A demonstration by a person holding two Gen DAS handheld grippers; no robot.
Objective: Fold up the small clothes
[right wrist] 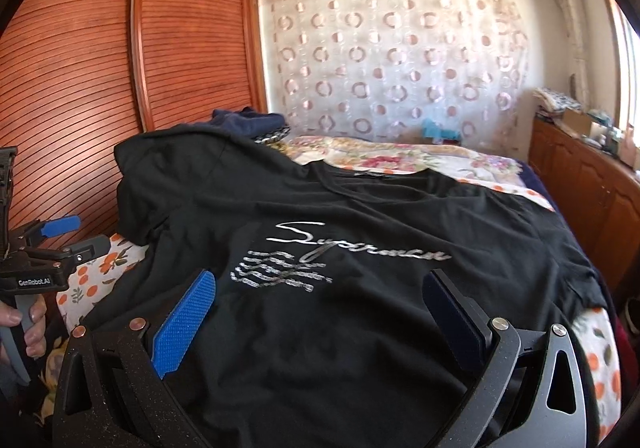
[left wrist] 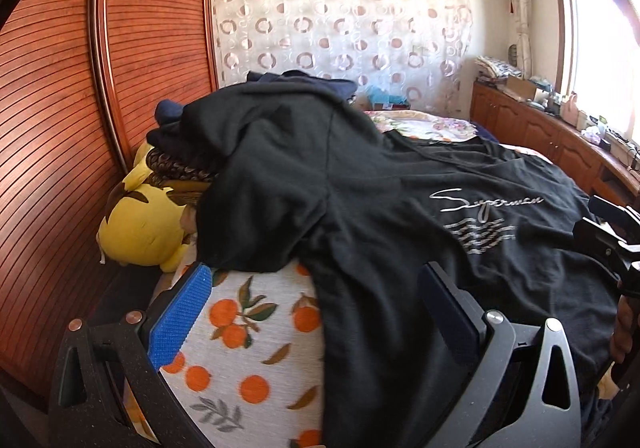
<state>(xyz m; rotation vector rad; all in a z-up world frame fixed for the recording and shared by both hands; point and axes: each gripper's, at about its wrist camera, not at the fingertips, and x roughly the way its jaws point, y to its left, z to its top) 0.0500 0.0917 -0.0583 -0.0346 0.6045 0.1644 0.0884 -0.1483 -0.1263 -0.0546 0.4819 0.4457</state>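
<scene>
On bed (left wrist: 248, 332): black tee (right wrist: 320, 232) spread flat | L grip (left wrist: 316, 312) + R grip (right wrist: 320, 312) both wide, empty | soft, light, limp; pinch hem corners.

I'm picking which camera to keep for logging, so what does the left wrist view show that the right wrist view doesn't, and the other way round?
Only the left wrist view shows the yellow plush toy by the wardrobe, partly under the shirt's draped sleeve.

Only the right wrist view shows the hand gripping the left gripper's handle, and the shirt's far right sleeve.

Both show the black T-shirt with silver script spread on the orange-print sheet, the left gripper and right gripper open, the louvred wardrobe and the ring-patterned curtain.
</scene>
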